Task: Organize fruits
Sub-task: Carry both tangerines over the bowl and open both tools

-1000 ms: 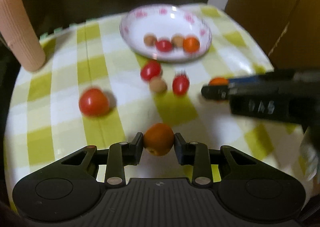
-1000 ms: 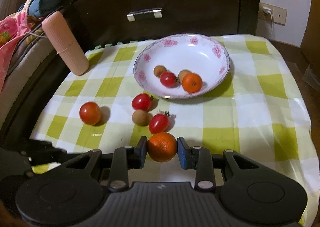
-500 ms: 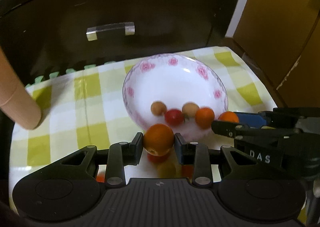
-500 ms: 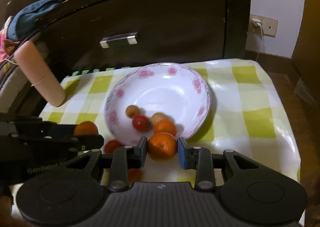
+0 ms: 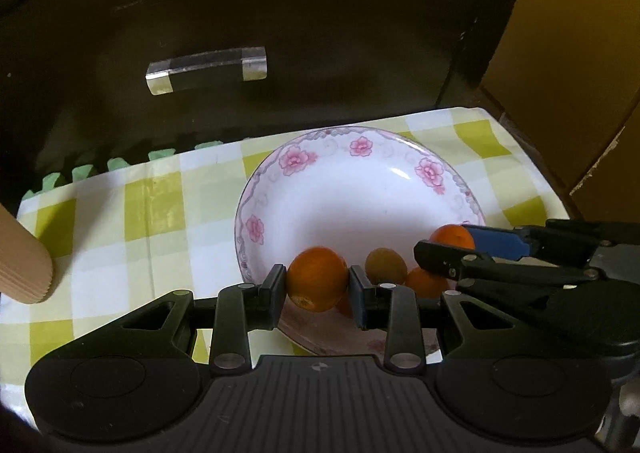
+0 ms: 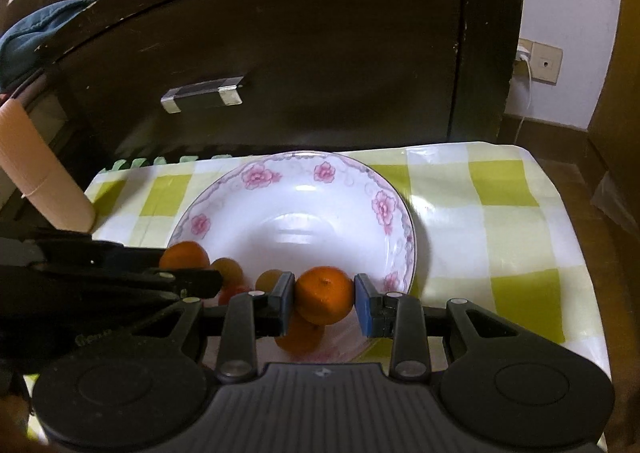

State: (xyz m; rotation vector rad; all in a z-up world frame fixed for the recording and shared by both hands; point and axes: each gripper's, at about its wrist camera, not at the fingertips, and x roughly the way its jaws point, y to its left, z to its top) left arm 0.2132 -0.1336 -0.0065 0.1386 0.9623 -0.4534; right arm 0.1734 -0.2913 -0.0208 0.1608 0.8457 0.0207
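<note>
Both fruits are at the delivery step. The left hand-held gripper [image 5: 317, 290] has its pads pressed on either side of an orange [image 5: 316, 277], and the right hand-held gripper [image 6: 325, 299] is clamped the same way on a second orange [image 6: 325, 294]. Each jaw pair stands only as wide as its fruit.

Both oranges hang over the near part of the flowered bowl [image 5: 430, 172], which sits toward the far edge of the counter [image 6: 500, 213], close to the dark cabinet behind it. Fruit already lies in the bowl under and between the two tools: a brownish round fruit [image 5: 385, 266] and another orange [image 5: 426, 282], with something red partly hidden lower down.

The next move, as I judge it, calls for lowering each orange until it is just above the bowl's floor and then easing the jaws apart, one at a time. The two tools sit close together, and a dropped orange could knock the fruit below or roll over the near rim.
</note>
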